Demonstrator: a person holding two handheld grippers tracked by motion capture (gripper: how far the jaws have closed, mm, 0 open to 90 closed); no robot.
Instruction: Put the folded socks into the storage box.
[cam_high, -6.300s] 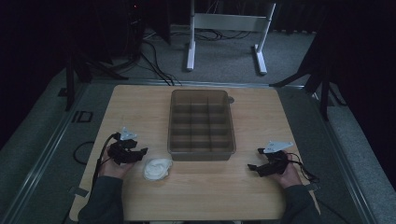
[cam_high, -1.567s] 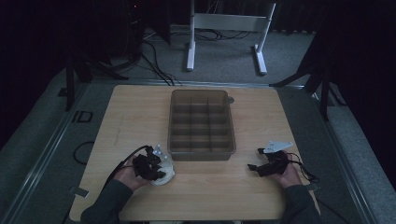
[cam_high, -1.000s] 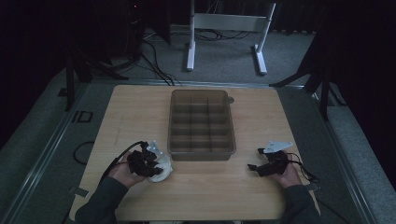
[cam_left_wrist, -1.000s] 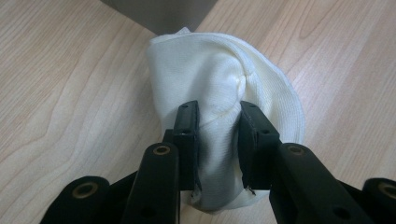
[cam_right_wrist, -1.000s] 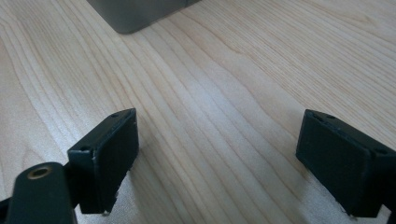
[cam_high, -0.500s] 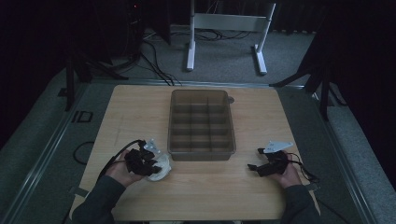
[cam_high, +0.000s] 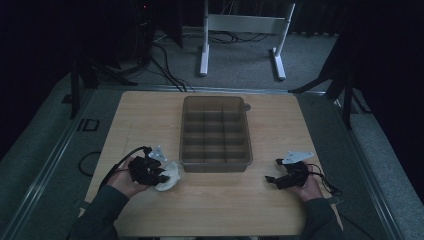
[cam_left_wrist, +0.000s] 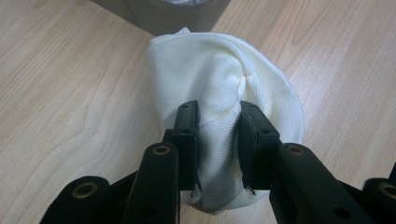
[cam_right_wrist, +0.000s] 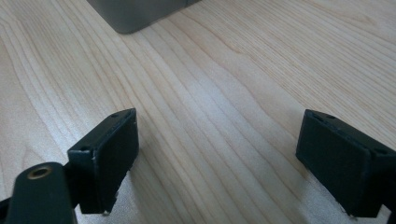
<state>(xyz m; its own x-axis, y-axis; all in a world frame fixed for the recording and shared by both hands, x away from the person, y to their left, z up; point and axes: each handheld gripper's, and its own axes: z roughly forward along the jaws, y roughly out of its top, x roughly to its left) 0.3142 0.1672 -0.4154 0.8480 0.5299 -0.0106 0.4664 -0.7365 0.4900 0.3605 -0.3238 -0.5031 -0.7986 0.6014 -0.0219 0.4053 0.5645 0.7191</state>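
A rolled white sock (cam_left_wrist: 224, 93) lies on the wooden table just off the near left corner of the grey compartment tray (cam_high: 216, 131). My left gripper (cam_left_wrist: 215, 140) is shut on the sock, its two black pads squeezing the fabric from both sides. In the high view the left gripper (cam_high: 159, 176) sits low over the white sock (cam_high: 169, 177) at the table's front left. My right gripper (cam_right_wrist: 224, 158) rests open near the front right of the table, nothing between its jaws; in the high view the right gripper (cam_high: 274, 180) points left toward the tray.
The tray has several compartments and stands mid-table; its near corner (cam_right_wrist: 135, 14) shows ahead of the right gripper. Bare wood (cam_high: 220, 200) stretches between the two hands. Cables trail from each gripper. A white stand (cam_high: 245, 30) is on the floor beyond the table.
The left hand with the sock has stayed nearly in place over the last second. The right hand has not moved.
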